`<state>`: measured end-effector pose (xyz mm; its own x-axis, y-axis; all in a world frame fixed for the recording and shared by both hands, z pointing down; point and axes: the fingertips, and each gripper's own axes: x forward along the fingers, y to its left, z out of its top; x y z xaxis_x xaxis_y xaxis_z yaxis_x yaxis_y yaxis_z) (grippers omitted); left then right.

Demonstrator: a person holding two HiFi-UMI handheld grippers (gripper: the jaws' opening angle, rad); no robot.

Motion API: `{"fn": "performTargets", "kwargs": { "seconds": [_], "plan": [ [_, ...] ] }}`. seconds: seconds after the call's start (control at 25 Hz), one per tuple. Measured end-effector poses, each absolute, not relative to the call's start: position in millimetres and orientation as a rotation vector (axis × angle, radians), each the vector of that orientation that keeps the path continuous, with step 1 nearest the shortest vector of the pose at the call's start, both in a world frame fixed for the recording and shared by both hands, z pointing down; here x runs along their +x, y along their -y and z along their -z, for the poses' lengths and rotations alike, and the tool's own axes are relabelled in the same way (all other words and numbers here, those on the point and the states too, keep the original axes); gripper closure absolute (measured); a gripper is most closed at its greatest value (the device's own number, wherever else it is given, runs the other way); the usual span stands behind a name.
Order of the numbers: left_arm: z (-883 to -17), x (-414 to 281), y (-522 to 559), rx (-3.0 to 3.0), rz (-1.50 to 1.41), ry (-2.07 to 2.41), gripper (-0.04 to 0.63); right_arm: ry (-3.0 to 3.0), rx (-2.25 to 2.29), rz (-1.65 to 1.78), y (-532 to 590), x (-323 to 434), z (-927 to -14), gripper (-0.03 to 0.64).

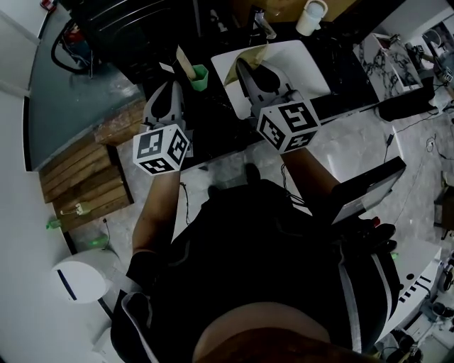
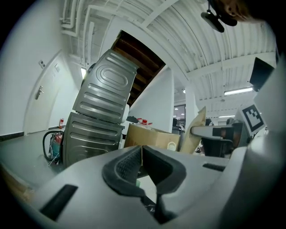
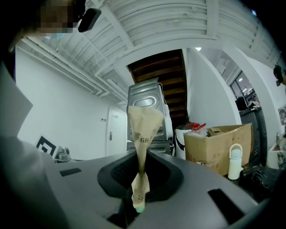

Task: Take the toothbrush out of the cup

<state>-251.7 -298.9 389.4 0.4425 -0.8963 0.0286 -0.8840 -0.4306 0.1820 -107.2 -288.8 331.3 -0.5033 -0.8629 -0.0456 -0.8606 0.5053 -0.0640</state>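
Observation:
A green cup (image 1: 198,76) stands on the dark counter with a pale stick-like toothbrush (image 1: 186,62) upright in it. My left gripper (image 1: 174,85) lies just left of the cup, apart from it. Its jaws (image 2: 142,154) are shut with nothing between them. My right gripper (image 1: 245,67) hovers over the white basin (image 1: 305,67). It is shut on a brown paper-wrapped toothbrush (image 3: 142,134), which stands upright between the pads, with a green end showing at the bottom. That wrapper (image 2: 196,129) also shows at the right of the left gripper view.
A white bottle (image 1: 312,15) stands behind the basin. Stacked grey machines (image 2: 98,116) and a cardboard box (image 3: 219,143) stand ahead, with a white flask (image 3: 234,161) by the box. Wooden pallets (image 1: 85,181) and a white bin (image 1: 81,276) are on the floor at left.

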Motion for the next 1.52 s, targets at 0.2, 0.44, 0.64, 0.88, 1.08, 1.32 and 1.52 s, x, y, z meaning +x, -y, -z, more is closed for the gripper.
{"fn": "performTargets", "kwargs": {
  "seconds": [0.2, 0.44, 0.64, 0.88, 1.08, 1.32, 1.52],
  "plan": [
    [-414, -247, 326, 2.49, 0.023, 1.6, 0.583, -2.689, -1.523, 0.071, 295, -102, -339, 0.572],
    [-435, -241, 349, 2.452, -0.011, 1.598, 0.508, -2.715, -1.519, 0.091, 304, -95, -350, 0.572],
    [-459, -242, 372, 2.411, -0.077, 1.617, 0.432, -2.718, -1.529, 0.117, 314, -90, -360, 0.572],
    [-487, -246, 400, 2.388, -0.17, 1.626, 0.419, -2.721, -1.545, 0.152, 327, -88, -373, 0.572],
    [-499, -247, 413, 2.385, -0.182, 1.625, 0.419, -2.726, -1.538, 0.176, 330, -88, -382, 0.572],
    [-507, -238, 420, 2.404, -0.19, 1.581, 0.42, -2.722, -1.558, 0.214, 335, -83, -392, 0.572],
    [-510, -236, 430, 2.424, -0.2, 1.573, 0.457, -2.72, -1.563, 0.245, 339, -83, -398, 0.572]
  ]
}}
